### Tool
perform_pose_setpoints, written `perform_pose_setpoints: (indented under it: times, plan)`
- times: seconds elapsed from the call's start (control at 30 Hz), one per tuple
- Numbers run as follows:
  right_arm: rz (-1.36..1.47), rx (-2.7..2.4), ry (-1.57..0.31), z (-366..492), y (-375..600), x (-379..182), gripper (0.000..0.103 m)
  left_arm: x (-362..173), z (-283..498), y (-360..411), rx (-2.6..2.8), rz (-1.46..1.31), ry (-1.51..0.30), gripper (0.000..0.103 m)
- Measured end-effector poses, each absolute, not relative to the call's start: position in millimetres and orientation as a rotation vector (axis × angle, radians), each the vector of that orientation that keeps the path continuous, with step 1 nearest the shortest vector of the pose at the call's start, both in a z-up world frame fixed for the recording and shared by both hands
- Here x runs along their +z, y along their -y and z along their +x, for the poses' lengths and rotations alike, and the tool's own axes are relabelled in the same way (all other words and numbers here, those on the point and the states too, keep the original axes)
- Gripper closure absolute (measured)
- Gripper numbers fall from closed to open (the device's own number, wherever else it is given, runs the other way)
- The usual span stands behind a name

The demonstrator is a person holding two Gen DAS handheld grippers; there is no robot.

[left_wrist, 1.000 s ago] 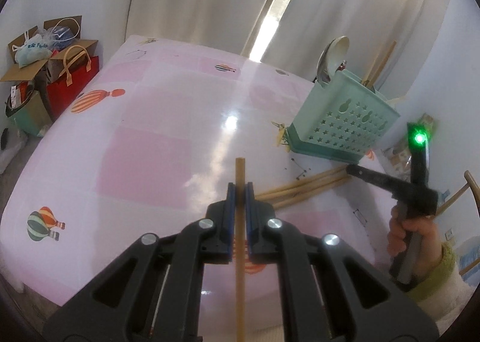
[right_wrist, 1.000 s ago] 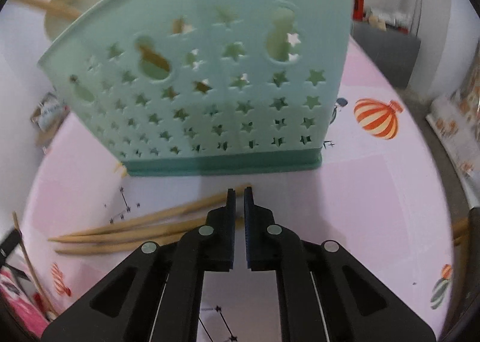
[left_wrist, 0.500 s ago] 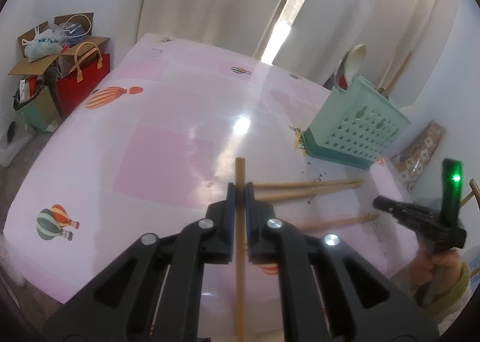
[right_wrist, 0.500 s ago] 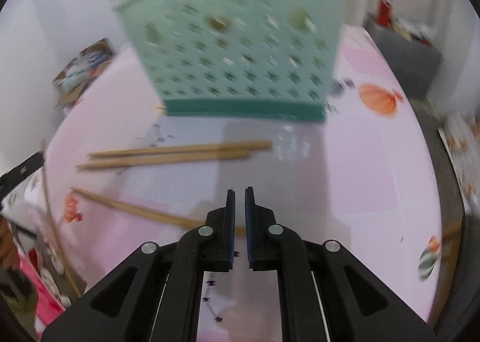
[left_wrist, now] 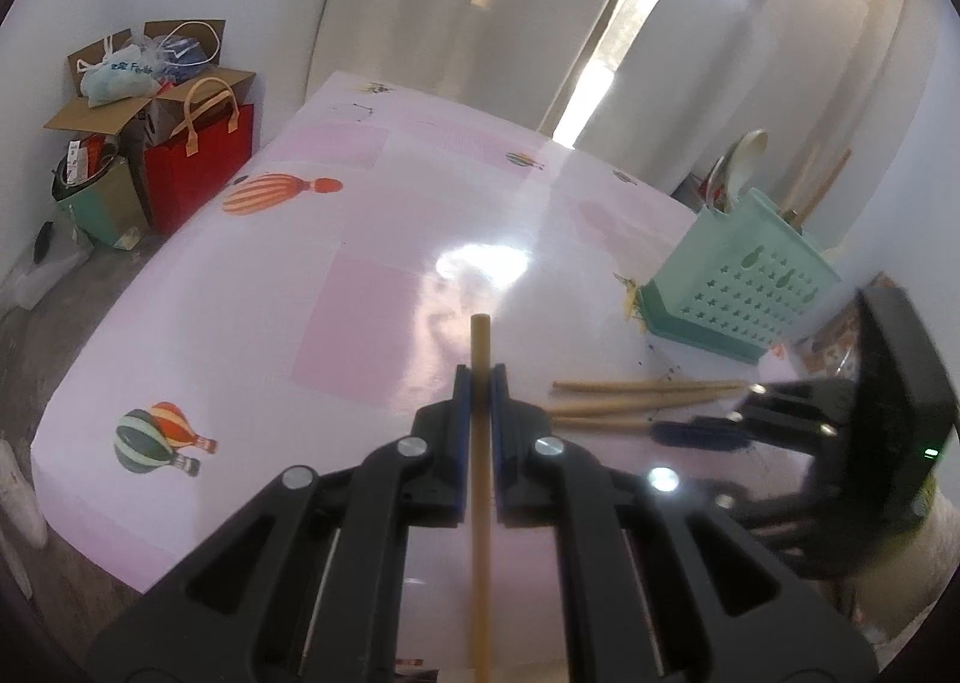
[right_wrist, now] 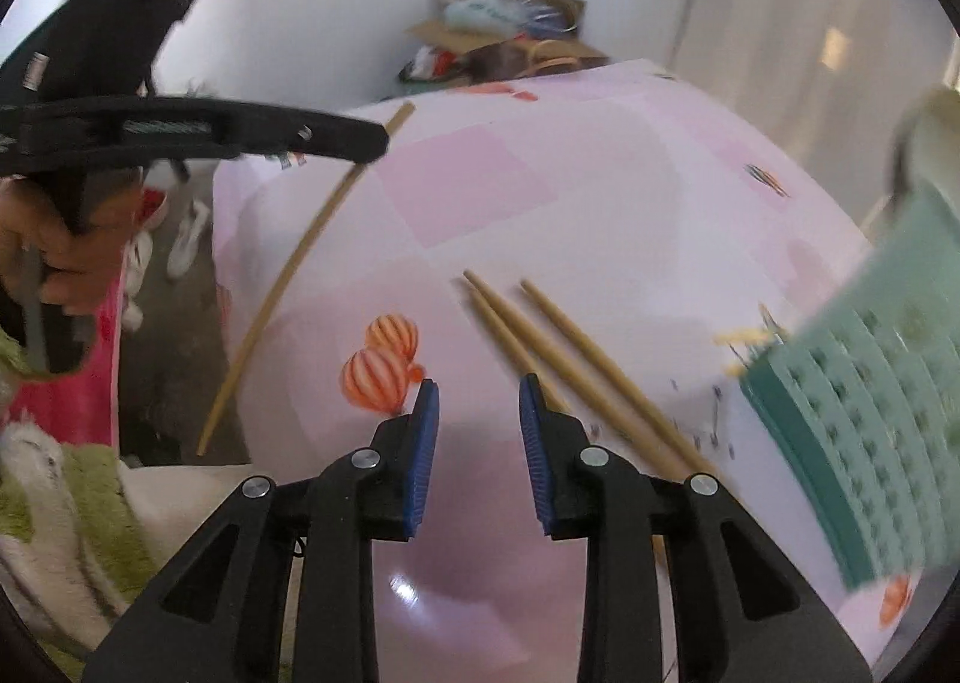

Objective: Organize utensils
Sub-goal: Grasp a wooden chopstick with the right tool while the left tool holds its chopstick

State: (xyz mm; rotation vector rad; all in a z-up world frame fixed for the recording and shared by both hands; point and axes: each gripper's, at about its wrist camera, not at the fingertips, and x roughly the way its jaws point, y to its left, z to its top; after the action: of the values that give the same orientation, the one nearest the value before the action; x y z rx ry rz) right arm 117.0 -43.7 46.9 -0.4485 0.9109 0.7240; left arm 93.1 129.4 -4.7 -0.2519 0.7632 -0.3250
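Observation:
My left gripper (left_wrist: 479, 377) is shut on a wooden chopstick (left_wrist: 480, 479) that runs lengthwise between its fingers, above the pink table. In the right wrist view the same chopstick (right_wrist: 300, 257) hangs from the left gripper (right_wrist: 360, 134) at upper left. My right gripper (right_wrist: 477, 395) is open and empty, just above three loose chopsticks (right_wrist: 540, 341) lying on the table; it also shows in the left wrist view (left_wrist: 690, 434) at their tips (left_wrist: 630, 401). The teal utensil basket (left_wrist: 744, 287) stands at the right with a spoon and sticks in it.
The pink balloon-print tablecloth (left_wrist: 360, 275) covers the table. Cardboard boxes and a red bag (left_wrist: 192, 167) stand on the floor beyond the far left corner. White curtains hang behind. The basket (right_wrist: 870, 431) is close on the right of the right gripper.
My right gripper has opened and swung left, away from the basket, down over the loose chopsticks. My left gripper keeps its chopstick and has pulled back a little.

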Motion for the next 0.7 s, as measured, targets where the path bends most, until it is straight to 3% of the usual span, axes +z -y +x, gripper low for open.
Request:
perform_pose_setpoints:
  times: [0.7]
  plan:
    - [-0.481, 0.819, -0.931, 163.4, 46.9, 39.9, 0.076, -13.6, 99.7, -143.9, -0.304, -0.289, -0.774, 0.098]
